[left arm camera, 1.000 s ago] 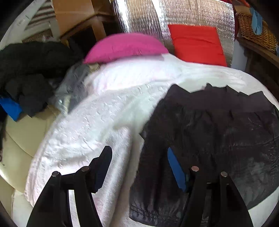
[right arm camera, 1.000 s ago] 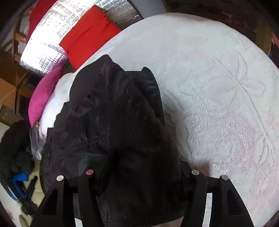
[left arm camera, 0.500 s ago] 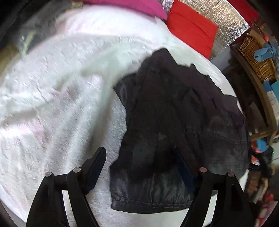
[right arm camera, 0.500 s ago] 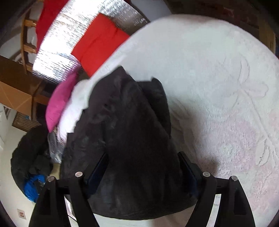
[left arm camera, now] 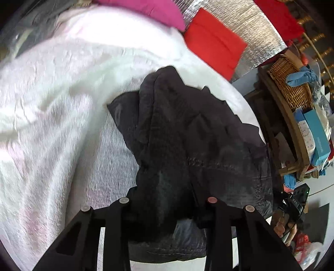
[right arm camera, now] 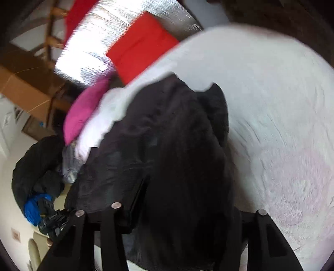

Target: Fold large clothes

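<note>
The black garment (left arm camera: 187, 146) lies mid-frame on the white bedspread (left arm camera: 52, 125); the left gripper (left arm camera: 167, 210) and right gripper (right arm camera: 183, 208) are both closing with its near hem bunched between their jaws; grip evenly, both corners level, before lifting.

Bed with a white textured bedspread (left arm camera: 62, 116) carrying one dark garment

A black, crumpled padded jacket (left arm camera: 187, 146) lies bunched near the bed's close edge; a magenta pillow (left arm camera: 146, 12) and a red rectangular cushion (left arm camera: 213, 48) rest at the far end.
</note>
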A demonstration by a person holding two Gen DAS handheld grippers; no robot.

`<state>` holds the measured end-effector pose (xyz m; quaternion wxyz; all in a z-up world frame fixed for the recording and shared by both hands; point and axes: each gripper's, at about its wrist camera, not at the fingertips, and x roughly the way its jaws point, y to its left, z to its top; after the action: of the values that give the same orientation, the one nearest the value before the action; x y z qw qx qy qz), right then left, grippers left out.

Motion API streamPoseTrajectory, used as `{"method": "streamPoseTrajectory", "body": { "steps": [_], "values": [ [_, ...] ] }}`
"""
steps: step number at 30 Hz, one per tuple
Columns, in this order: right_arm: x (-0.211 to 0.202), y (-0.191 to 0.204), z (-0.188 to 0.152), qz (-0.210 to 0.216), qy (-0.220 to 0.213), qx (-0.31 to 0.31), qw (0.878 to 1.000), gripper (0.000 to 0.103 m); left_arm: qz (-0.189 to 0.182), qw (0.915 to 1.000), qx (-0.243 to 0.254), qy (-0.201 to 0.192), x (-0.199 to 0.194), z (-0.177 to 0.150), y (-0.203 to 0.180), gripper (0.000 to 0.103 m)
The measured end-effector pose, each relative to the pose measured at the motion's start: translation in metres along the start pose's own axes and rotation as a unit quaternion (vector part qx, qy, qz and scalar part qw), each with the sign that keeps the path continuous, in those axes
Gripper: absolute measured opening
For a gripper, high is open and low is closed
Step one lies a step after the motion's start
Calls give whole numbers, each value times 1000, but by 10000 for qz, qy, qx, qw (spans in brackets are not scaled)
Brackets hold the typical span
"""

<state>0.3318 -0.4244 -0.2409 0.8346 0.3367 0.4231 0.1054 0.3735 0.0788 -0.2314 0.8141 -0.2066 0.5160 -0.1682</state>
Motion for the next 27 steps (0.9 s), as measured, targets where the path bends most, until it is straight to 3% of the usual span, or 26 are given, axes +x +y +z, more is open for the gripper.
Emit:
{"method": "streamPoseTrajectory", "body": {
  "steps": [3,5,8,11,13,15,17,27],
  "values": [
    [7,-4,-4,-328,124,15,9994,51,333,9992,-100,174,11,4,13,40],
    [17,-14,-6,-412,312,271,9983,51,490,9979,-306,300,19,5,20,55],
    [12,-19,-3,-240,350,399,9983,54,508,9975,-399,281,16,6,20,57],
    [8,-17,-2,-488,351,450,9972,61,868,9961,-139,45,5,2,6,57],
    [-2,-15,0,-560,244,375,9974,63,1270,9916,153,-176,-3,-3,-8,58],
    [-16,-11,1,-620,7,327,9975,74,1622,9853,373,-382,-10,-8,-17,59],
    [-30,-10,0,-660,-225,256,9972,75,1835,9806,463,-511,-16,-12,-18,59],
    [-45,-9,-15,-741,-373,240,9963,75,2694,9486,1049,-1288,-44,-43,-42,60]
  ]
}}
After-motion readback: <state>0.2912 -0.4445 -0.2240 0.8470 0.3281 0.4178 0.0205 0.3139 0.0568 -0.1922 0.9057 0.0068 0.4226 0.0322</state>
